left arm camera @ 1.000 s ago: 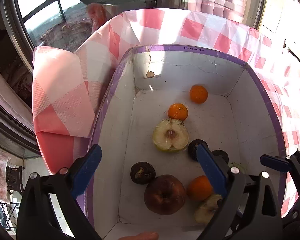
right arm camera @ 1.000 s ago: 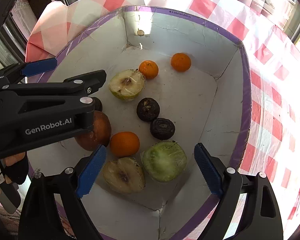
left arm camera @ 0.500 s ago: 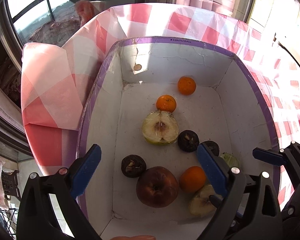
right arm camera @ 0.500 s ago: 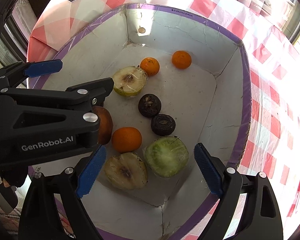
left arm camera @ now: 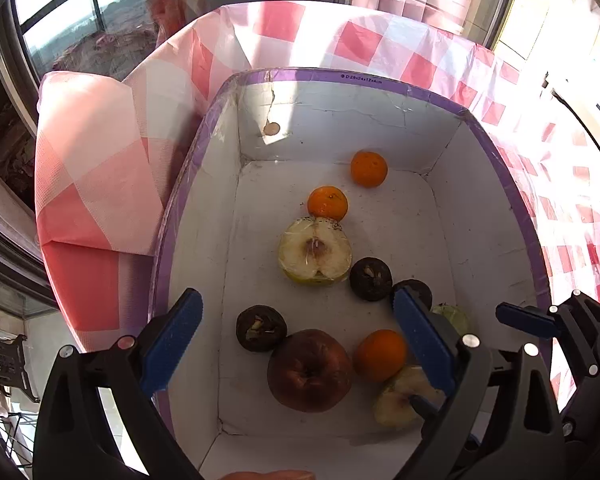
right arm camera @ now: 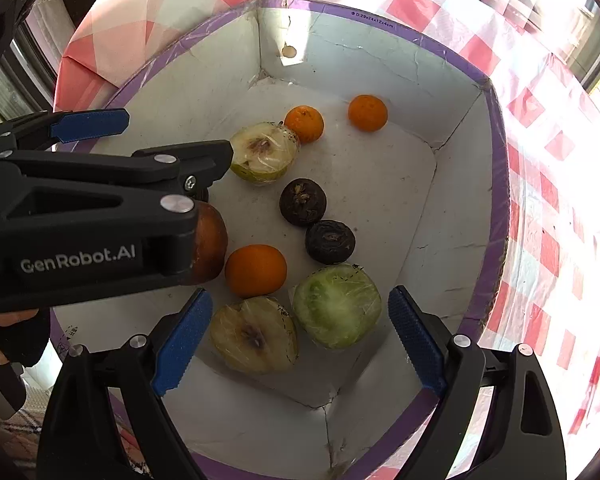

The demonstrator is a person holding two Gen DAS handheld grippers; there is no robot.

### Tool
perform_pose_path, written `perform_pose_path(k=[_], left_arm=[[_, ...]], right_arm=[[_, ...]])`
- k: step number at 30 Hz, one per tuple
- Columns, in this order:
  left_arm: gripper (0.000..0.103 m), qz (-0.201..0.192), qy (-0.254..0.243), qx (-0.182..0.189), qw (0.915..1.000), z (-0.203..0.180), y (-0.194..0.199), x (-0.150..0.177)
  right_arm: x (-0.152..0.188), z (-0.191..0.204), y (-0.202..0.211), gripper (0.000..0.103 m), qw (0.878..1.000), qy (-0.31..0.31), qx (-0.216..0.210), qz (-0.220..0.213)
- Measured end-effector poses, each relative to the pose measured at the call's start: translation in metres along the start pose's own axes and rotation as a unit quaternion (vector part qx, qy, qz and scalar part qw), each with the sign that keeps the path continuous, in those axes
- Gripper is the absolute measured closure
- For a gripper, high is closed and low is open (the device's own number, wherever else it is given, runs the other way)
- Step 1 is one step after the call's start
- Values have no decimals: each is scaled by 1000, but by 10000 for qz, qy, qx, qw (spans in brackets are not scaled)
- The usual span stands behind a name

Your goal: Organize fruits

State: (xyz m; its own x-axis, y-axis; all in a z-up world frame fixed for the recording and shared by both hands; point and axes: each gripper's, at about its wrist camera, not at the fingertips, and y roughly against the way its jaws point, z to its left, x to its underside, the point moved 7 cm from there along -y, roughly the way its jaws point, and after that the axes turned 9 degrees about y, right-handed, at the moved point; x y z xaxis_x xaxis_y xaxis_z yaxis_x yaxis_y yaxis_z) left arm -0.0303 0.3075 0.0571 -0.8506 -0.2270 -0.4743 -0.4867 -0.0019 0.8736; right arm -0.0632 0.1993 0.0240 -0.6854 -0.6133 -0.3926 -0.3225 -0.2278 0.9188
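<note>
Here: both hand-held grippers spread wide, empty, above box; red apple between left hand-held gripper fingers.

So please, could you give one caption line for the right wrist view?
Open right claw above a purple-rimmed box of oranges, wrapped fruit halves and dark fruits; open left claw enters at left.

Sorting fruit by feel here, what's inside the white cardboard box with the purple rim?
White cardboard box: three oranges, three dark round fruits, three wrapped halves, one red-brown apple. The left gripper partly hides some.
</note>
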Motion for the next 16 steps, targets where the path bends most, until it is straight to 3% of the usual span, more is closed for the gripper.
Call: perform_pose_path(k=[3,6,16], left_arm=[[6,-76,-36,-42,10000,1,1,-2],[6,-322,-17,-365,9988,5,6,-2],[6,-306,-275,-475,9980,-2,5,1]], right_arm=[[-1,1,-1,17,10000,-6,7,8],[-1,3,-2,17,10000,23,11,20],[0,10,4,17,9998,29,-180,-114]])
